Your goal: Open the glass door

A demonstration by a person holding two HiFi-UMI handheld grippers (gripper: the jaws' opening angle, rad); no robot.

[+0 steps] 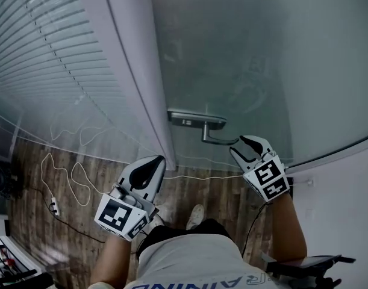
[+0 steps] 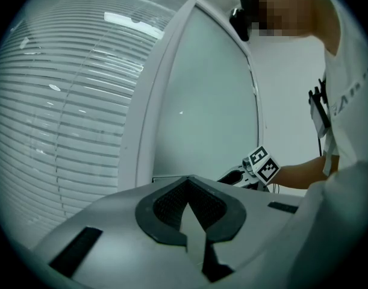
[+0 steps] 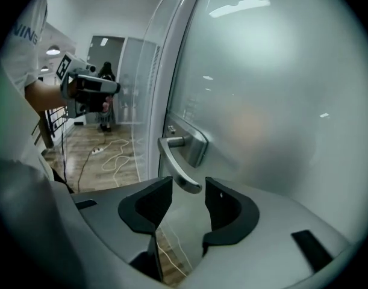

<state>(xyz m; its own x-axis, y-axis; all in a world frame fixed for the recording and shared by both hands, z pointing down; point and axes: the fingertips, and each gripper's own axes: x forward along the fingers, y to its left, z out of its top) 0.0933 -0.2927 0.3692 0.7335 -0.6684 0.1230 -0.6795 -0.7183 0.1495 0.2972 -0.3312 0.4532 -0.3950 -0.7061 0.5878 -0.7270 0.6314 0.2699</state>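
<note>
1 door handle (image 3: 179, 172) lying level (tip toward right tongs (image 3: 188, 192)) | right tongs wide, unclamped | left tongs (image 2: 185, 184) closed, empty

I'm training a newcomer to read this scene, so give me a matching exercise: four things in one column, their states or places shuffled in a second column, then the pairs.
Things:
1. left claw
2. right claw
3. door handle
4. blinds

States or places:
A. open, at the handle's tip
B. horizontal slats, left of the door frame
C. shut, nothing in it
D. metal lever on the frosted glass door

Pairs: 1-C, 2-A, 3-D, 4-B
</note>
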